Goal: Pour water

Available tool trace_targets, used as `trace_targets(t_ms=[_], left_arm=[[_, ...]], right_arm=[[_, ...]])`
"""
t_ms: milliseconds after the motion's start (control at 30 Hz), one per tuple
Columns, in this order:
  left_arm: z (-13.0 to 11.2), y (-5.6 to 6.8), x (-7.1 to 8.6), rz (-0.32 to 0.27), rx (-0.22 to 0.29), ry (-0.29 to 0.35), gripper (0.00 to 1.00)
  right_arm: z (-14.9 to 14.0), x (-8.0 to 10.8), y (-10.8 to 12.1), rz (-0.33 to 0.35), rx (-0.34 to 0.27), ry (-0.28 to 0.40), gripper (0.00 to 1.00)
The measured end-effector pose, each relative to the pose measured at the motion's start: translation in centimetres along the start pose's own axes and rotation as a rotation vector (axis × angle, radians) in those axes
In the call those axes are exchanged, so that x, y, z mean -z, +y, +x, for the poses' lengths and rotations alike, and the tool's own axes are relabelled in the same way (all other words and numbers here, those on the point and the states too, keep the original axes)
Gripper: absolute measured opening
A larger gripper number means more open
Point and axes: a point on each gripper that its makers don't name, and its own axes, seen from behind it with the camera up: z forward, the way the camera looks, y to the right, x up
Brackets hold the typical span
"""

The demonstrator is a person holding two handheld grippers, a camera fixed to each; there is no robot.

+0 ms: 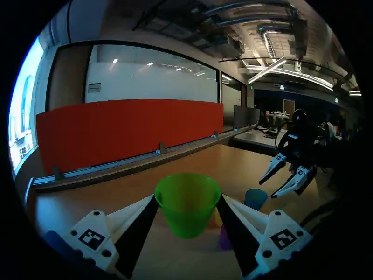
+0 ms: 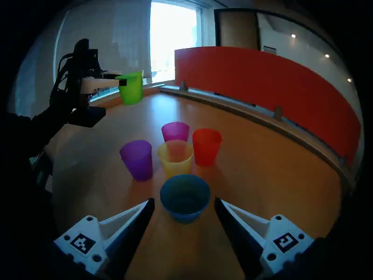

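Green translucent plastic cup (image 1: 187, 205): aloft over wooden desk (image 2: 279, 177), pinched mid-wall by left claw (image 1: 186, 198). Probably light, thin, slick, prone to flexing; best gripped gently below rim. Right claw (image 2: 183, 201) wide apart, empty, flanking blue plastic cup (image 2: 185, 196) without touching.

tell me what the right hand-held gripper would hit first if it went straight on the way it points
Most likely the blue plastic cup, standing on the wooden table just ahead, centred between the open fingers of the right hand-held gripper. Exact depth is unclear.
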Motion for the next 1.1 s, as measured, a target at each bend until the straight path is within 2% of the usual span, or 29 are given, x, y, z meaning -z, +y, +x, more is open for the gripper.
trace_targets(t_ms=[633, 767, 900, 1100], left_arm=[[-0.8, -0.1, 0.4, 0.001, -0.009, -0.019, 0.87], [-1.0, -0.2, 0.4, 0.001, -0.011, -0.024, 0.87], [-1.2, -0.1, 0.4, 0.0, -0.011, -0.028, 0.87], [-1.4, -0.1, 0.4, 0.0, -0.009, -0.033, 0.87]], right_arm=[[-1.4, -4.4, 0.3, 0.004, 0.014, -0.03, 0.99], [-1.4, -5.0, 0.3, 0.01, 0.012, -0.029, 0.99], [-1.3, -5.3, 0.3, 0.01, 0.016, -0.029, 0.92], [-1.3, -5.2, 0.3, 0.012, 0.027, -0.022, 0.91]])
